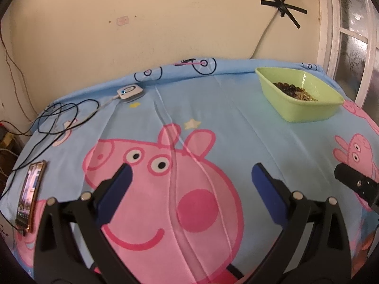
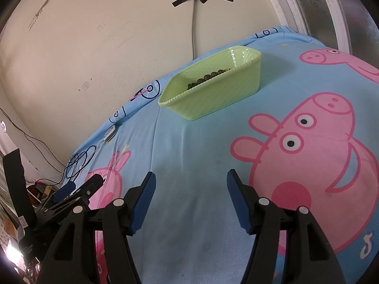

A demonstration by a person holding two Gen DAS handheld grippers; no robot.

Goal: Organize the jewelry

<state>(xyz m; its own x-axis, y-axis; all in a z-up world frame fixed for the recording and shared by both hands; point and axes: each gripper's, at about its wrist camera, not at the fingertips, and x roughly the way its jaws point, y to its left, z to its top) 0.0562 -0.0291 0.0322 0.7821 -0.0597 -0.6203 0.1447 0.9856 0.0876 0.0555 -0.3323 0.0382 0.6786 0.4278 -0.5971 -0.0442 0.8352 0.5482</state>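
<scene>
Blue cartoon-pig sheet (image 1: 236, 123) covers our bench below a cream wall (image 1: 165, 23). Our left gripper (image 1: 189, 172) and right gripper (image 2: 190, 179) hover with fingers spread wide, holding nothing. Beads (image 1: 293, 91) lie in the green tub (image 1: 305, 111) at the far side.
</scene>
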